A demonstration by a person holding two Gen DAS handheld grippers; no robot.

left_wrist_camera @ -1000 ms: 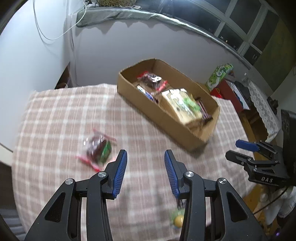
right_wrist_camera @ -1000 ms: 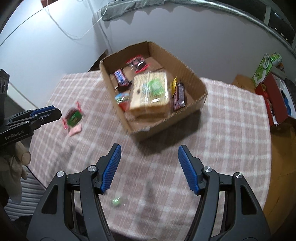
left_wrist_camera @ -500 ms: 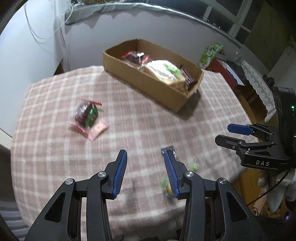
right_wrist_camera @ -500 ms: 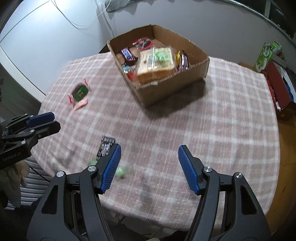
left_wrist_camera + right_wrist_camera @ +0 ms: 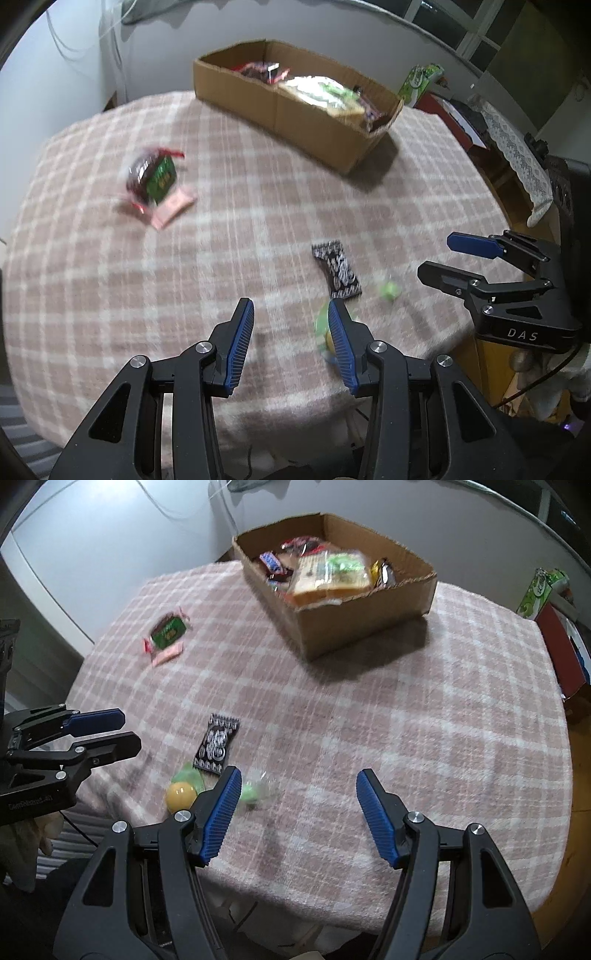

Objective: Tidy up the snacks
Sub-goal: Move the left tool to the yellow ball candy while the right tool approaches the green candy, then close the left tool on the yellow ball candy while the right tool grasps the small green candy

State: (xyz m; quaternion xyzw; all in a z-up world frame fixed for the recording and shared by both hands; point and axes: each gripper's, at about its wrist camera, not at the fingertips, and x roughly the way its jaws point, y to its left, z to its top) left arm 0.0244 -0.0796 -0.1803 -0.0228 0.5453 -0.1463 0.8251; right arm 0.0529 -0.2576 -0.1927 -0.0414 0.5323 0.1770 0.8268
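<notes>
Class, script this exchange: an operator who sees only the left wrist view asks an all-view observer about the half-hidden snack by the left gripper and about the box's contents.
Operator: What is the green-yellow thing behind my left gripper?
Observer: The right wrist view shows a round yellow sweet in a green wrapper, lying on the pink checked tablecloth.
Operator: What does the brown cardboard box hide from me?
Observer: A blue-wrapped chocolate bar lies inside, near the left wall.
</notes>
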